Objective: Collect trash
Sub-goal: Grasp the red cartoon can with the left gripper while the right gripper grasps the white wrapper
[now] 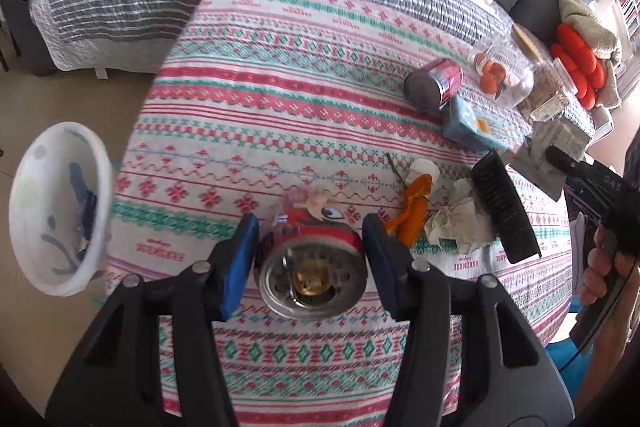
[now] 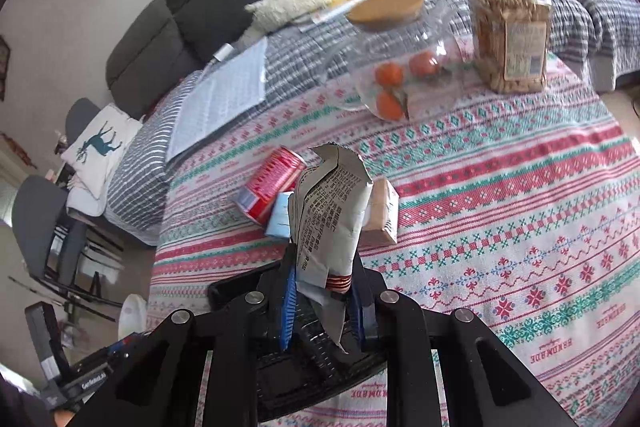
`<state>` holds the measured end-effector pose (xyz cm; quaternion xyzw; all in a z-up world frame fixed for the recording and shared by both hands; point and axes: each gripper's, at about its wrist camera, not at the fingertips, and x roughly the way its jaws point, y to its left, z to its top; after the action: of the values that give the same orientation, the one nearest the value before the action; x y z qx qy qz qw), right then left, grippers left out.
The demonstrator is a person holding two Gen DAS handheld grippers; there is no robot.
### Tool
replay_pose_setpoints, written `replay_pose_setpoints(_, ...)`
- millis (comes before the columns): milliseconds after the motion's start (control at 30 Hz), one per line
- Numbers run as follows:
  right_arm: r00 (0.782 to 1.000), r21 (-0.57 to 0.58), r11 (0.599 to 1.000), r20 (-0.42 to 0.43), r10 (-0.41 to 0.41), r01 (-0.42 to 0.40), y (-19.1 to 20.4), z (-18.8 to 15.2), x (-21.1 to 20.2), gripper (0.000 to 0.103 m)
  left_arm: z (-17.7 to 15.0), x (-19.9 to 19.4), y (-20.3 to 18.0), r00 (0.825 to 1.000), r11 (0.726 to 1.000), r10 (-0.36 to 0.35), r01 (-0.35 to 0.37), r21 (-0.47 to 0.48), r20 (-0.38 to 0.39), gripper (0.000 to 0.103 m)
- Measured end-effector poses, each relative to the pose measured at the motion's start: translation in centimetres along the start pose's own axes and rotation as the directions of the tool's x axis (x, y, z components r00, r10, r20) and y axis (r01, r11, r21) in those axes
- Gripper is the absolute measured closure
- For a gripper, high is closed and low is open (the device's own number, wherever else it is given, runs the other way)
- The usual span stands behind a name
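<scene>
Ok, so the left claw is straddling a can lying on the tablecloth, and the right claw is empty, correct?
Not quite. The right claw is not empty: the right wrist view shows it shut on a crumpled printed wrapper. The rest holds: the left claw is straddling a can lying on the tablecloth, its fingers apart.

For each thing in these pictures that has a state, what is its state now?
left gripper: open around a can
near can: opened, lying down
far can: lying down
right gripper: shut on the wrapper
wrapper: torn open, crumpled
jar: lidded, oranges inside
</scene>
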<state>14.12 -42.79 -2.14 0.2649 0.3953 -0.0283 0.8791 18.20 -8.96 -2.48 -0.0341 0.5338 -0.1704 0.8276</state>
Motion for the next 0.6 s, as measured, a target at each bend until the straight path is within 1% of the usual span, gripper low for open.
replay_pose_setpoints(133,0.999,-0.026,0.999,0.022,0.036,-0.036,1.4,-0.7,-2.2,0.081,-0.4,-1.5,1.4,1.0,1.0,0.0,0.0,-0.008,0.029,0.049)
replay_pose_setpoints(233,0.997,-0.045,0.996,0.023,0.079,-0.078,3.3,-1.4,-3.2,0.081,-0.7,-1.6,2.1,0.999,1.0,0.02,-0.02,0.002,0.025,0.049)
replay_pose_setpoints(333,0.995,-0.071,0.993,0.008,0.098,-0.097,5.2,-2.0,-3.2,0.081,-1.3,-0.9,2.8,0.998,0.998,0.062,-0.062,0.011,0.0,0.049)
replay_pose_setpoints(433,0.994,-0.109,0.988,-0.023,0.108,-0.11,7.4,-2.9,-2.7,0.081,-1.6,-0.8,3.0,0.998,0.998,0.061,-0.061,0.021,-0.005,0.048)
replay_pose_setpoints(533,0.992,-0.148,0.982,-0.058,0.11,-0.117,9.4,-3.8,-1.9,0.081,-1.8,-0.8,3.1,0.998,0.998,0.064,-0.063,0.015,-0.03,0.043)
replay_pose_setpoints(600,0.991,-0.167,0.979,-0.076,0.106,-0.117,10.3,-4.4,-1.5,0.081,-2.0,-0.8,3.1,0.997,0.998,0.068,-0.068,0.013,-0.044,0.032)
